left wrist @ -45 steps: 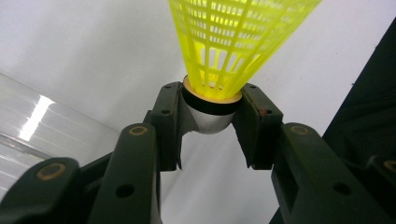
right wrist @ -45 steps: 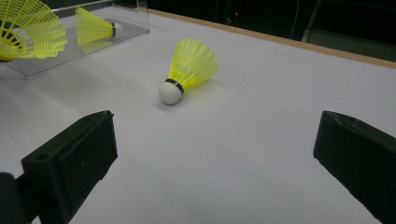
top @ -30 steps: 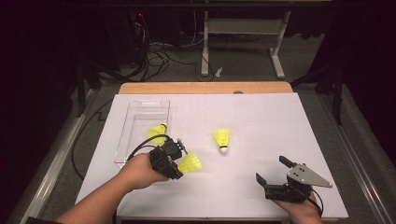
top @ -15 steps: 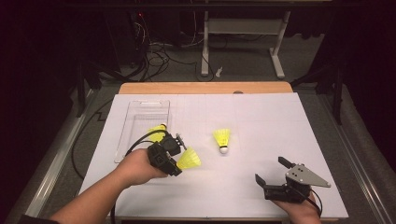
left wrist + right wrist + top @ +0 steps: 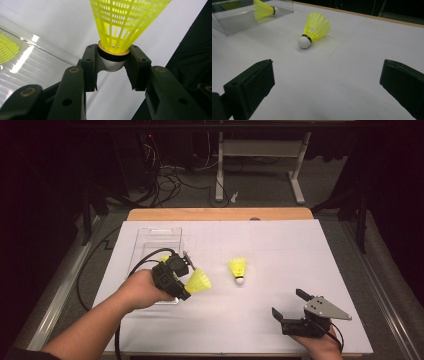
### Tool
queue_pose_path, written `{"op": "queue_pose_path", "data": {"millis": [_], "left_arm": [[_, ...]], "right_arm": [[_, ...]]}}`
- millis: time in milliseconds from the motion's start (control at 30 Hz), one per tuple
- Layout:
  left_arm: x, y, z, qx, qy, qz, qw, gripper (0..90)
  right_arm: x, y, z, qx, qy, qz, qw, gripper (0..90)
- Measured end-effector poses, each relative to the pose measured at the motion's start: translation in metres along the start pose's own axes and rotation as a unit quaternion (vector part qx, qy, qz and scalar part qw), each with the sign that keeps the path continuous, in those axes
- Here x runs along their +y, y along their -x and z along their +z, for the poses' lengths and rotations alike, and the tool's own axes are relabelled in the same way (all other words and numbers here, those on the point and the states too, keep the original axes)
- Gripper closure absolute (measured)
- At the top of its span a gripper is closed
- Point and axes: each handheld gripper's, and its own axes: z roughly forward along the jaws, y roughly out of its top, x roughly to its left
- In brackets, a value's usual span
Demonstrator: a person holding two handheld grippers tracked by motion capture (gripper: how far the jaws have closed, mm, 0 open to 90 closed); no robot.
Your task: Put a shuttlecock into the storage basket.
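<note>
White paper covers the bench, dark floor and cables beyond it. At its left, the left tool is clenched on the cork of a yellow shuttlecock, skirt pointing away, just beside a clear tray holding another shuttlecock. Near the front right, the right tool rests with jaws spread wide, a third shuttlecock lying mid-bench between the two.

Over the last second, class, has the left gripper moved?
Yes. The left gripper, shut on a shuttlecock, has moved away from the table's near edge, toward the clear box.
</note>
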Motion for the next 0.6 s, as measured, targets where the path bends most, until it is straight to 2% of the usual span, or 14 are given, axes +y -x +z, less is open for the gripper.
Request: {"op": "queue_pose_path", "data": {"millis": [267, 600], "left_arm": [[-0.003, -0.004, -0.012, 0.006, 0.001, -0.001, 1.0000, 64.0], [-0.013, -0.019, -0.024, 0.019, 0.001, -0.020, 0.9996, 64.0]], "right_arm": [[0.000, 0.000, 0.000, 0.003, 0.000, 0.003, 1.0000, 0.4], [-0.001, 0.000, 0.001, 0.004, -0.001, 0.003, 1.0000, 0.4]]}}
